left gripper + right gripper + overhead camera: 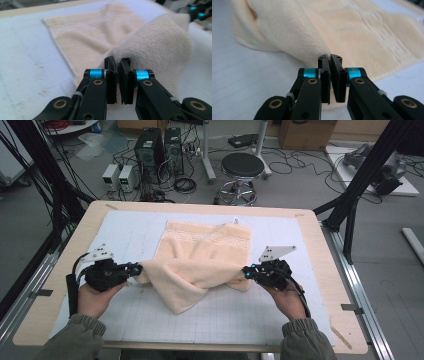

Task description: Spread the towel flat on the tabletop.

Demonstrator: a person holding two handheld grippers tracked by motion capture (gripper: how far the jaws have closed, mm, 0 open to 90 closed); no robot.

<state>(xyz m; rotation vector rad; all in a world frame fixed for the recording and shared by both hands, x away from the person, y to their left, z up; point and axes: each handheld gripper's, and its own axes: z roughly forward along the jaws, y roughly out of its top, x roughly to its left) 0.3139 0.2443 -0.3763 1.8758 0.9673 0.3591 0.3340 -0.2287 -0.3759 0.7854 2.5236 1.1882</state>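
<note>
Fold step: left gripper (134, 269) and right gripper (248, 270) each clamp near corners of cream terry towel (200, 257), lifted. Next: carry both forward evenly to far edge.

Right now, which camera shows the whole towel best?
The high view: the towel shows whole, far half flat, near edge lifted. The left gripper view and right gripper view give close-ups of the pinched corners.

A cream towel (200, 265) of soft, fuzzy terry cloth is seen on a smooth, matt white gridded mat (125, 235) laid over a pale wooden table (320, 240), and matt black plastic with glossy blue rings is shown on the left gripper (117, 63).
</note>
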